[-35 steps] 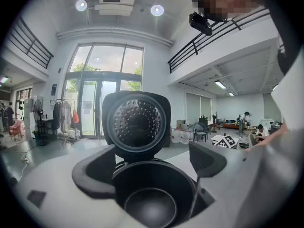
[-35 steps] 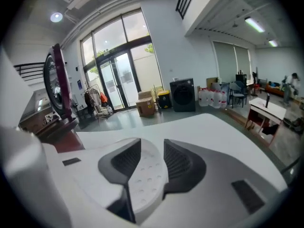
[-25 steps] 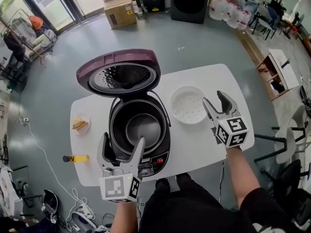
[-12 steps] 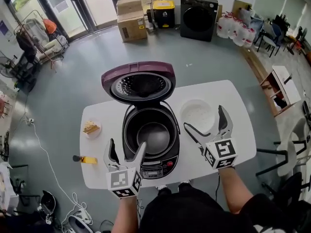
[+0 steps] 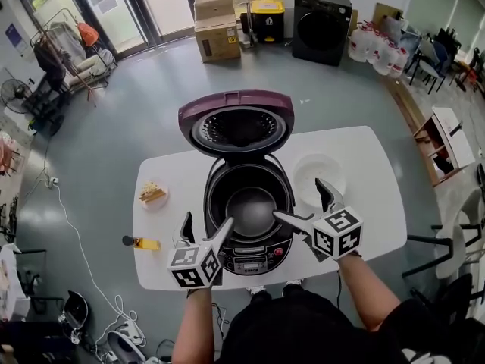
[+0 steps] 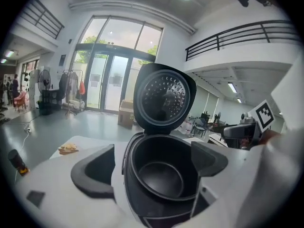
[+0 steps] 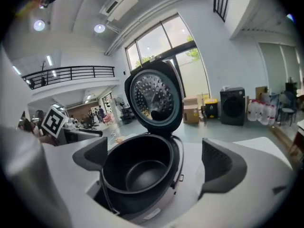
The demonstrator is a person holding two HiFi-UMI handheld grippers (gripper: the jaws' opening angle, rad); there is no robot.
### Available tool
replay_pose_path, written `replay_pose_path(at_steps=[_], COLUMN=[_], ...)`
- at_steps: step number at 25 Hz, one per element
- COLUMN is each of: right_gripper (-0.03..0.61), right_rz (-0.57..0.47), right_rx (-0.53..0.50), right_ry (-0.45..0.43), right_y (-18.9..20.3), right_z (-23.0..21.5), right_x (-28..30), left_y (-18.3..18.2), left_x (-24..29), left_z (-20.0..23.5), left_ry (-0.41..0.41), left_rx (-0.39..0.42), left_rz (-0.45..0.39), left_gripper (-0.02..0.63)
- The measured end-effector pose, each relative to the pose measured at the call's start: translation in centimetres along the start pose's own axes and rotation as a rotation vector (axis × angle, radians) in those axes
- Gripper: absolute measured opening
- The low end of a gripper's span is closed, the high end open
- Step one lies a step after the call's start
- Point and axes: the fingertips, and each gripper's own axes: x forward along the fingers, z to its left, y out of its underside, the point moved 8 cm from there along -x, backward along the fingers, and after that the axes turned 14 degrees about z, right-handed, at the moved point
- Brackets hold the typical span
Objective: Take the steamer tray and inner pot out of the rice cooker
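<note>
One white bench [image 5: 371,230] carries the open rice cooker [image 5: 254,258], with the dark inner pot [image 5: 250,207] seated inside and the white steamer tray [image 5: 318,174] just right of it. The left gripper [image 5: 207,222] and right gripper [image 5: 298,199] hover at the cooker's front, jaws wide and gripping nothing. The right's jaws have just been opening.
</note>
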Motion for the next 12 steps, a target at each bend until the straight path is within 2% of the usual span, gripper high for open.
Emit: replay_pose_path(at_steps=[2, 6, 8, 10, 12], right_gripper=[0.591, 0.589, 0.579, 0.524, 0.428], right_rz=[0.055, 0.134, 0.156, 0.166, 0.175], right_rx=[0.059, 0.240, 0.286, 0.297, 0.301], right_ry=[-0.062, -0.187, -0.218, -0.216, -0.211], right_y=[0.3, 0.5, 1.0, 1.7, 2.3], right_z=[-0.1, -1.2, -1.9, -2.4, -2.6], right_x=[0.7, 1.7, 2.1, 2.5, 2.9], left_y=[-0.4, -1.3, -1.2, -0.8, -0.2], left_x=[0.3, 1.0, 1.4, 1.9, 2.3], left_z=[0.6, 2.2, 3.0, 3.7, 4.4], left_ry=[0.054, 0.207, 0.243, 0.246, 0.244], left_rx=[-0.027, -0.128, -0.165, -0.187, -0.202], left_rz=[0.026, 0.090, 0.106, 0.113, 0.125], left_gripper=[0.489, 0.465, 0.425, 0.376, 0.319])
